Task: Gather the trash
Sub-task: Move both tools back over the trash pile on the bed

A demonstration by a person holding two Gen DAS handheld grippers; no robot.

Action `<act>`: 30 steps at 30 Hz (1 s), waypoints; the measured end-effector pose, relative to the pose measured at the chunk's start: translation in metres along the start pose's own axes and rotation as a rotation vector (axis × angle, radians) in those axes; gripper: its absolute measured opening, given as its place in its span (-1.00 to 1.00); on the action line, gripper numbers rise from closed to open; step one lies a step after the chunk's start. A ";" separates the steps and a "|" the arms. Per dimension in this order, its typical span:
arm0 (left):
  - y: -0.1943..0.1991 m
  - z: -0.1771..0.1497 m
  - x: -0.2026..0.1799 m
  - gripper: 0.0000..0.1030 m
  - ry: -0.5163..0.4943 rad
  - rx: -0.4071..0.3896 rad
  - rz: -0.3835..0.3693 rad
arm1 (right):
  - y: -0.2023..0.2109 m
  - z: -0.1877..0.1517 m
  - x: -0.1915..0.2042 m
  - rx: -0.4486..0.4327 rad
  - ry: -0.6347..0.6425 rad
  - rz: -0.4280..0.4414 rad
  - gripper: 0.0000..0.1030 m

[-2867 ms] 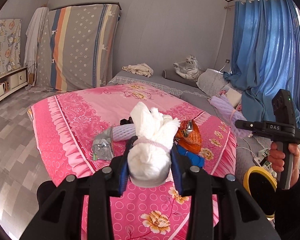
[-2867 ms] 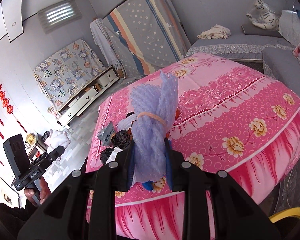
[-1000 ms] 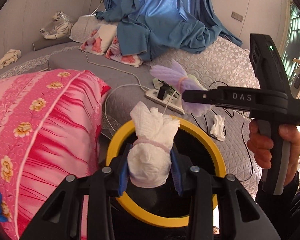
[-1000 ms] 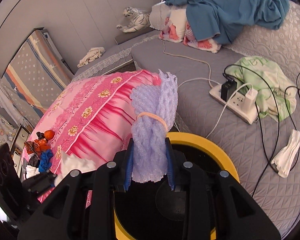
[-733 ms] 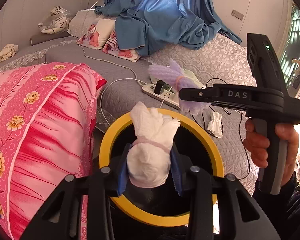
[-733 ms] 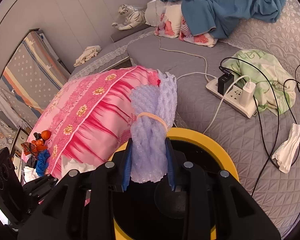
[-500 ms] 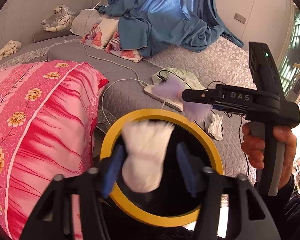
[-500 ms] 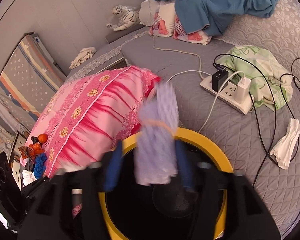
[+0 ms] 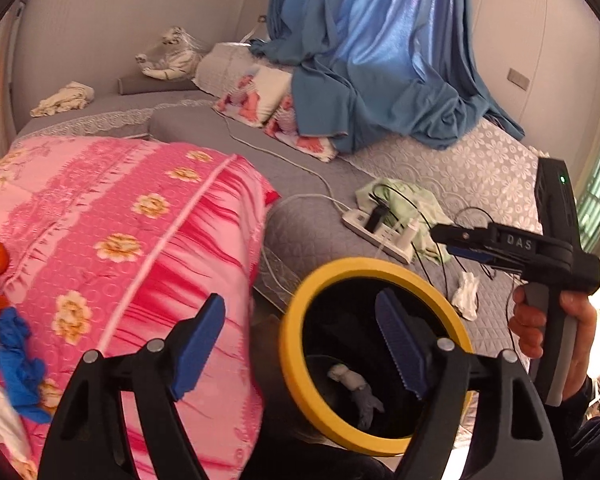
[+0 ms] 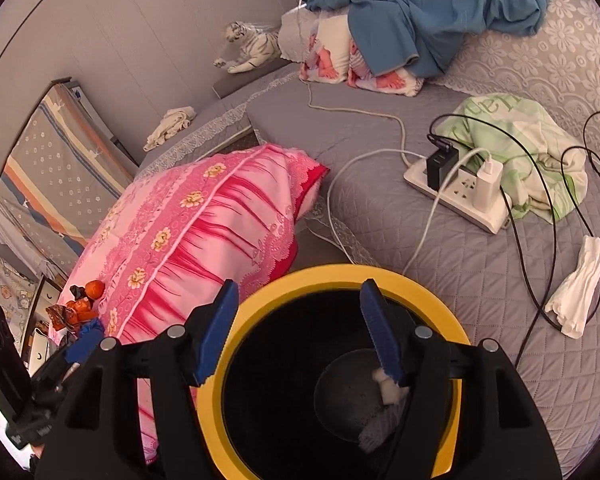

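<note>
A black bin with a yellow rim [image 9: 342,268] [image 10: 340,274] stands on the floor between the pink-covered table and the grey bed. My left gripper [image 9: 300,340] is open and empty above the bin's left rim. My right gripper [image 10: 296,328] is open and empty over the bin mouth; it also shows at right in the left wrist view [image 9: 452,236]. A white tissue bundle [image 9: 346,374] [image 10: 388,388] and a purple foam-net bundle [image 9: 366,404] [image 10: 378,426] lie on the bin bottom.
More trash, an orange wrapper [image 10: 86,300] and a blue piece [image 9: 14,364], lies on the pink table cover [image 9: 112,216]. A power strip with cables [image 10: 456,196], a green cloth [image 10: 520,140] and a white tissue [image 10: 578,284] lie on the grey bed.
Both grippers carried their bundles from the table to over the bin, then opened. The white and purple bundles dropped into the bin.
</note>
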State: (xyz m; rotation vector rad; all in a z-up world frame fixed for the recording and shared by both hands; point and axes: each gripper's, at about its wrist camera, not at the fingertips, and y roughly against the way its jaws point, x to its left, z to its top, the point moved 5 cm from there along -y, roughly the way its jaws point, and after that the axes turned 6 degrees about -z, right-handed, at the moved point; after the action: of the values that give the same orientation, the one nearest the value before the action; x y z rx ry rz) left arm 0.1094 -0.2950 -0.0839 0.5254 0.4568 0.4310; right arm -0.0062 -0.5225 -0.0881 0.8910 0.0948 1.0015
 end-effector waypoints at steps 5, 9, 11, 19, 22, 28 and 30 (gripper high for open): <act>0.037 0.013 0.028 0.45 0.021 -0.073 0.075 | 0.006 0.006 0.035 -0.041 0.063 0.065 0.18; 0.073 0.020 0.055 0.54 0.057 -0.139 0.150 | 0.007 0.008 0.081 -0.058 0.135 0.143 0.21; 0.096 0.022 0.072 0.54 0.072 -0.174 0.201 | 0.006 0.009 0.105 -0.059 0.170 0.187 0.22; 0.181 0.017 0.128 0.58 0.111 -0.275 0.426 | -0.002 0.002 0.197 -0.047 0.299 0.322 0.23; 0.208 0.008 0.148 0.62 0.143 -0.294 0.484 | -0.005 -0.006 0.229 -0.036 0.349 0.361 0.27; 0.249 -0.012 0.183 0.72 0.196 -0.309 0.587 | -0.013 -0.028 0.283 -0.003 0.433 0.427 0.34; 0.259 -0.019 0.190 0.74 0.204 -0.316 0.612 | -0.017 -0.037 0.299 0.012 0.464 0.443 0.34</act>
State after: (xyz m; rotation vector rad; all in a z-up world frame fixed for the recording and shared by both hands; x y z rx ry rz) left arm 0.1843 0.0095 -0.0097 0.3054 0.4070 1.1328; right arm 0.1576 -0.2758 -0.0300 0.6877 0.3045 1.6140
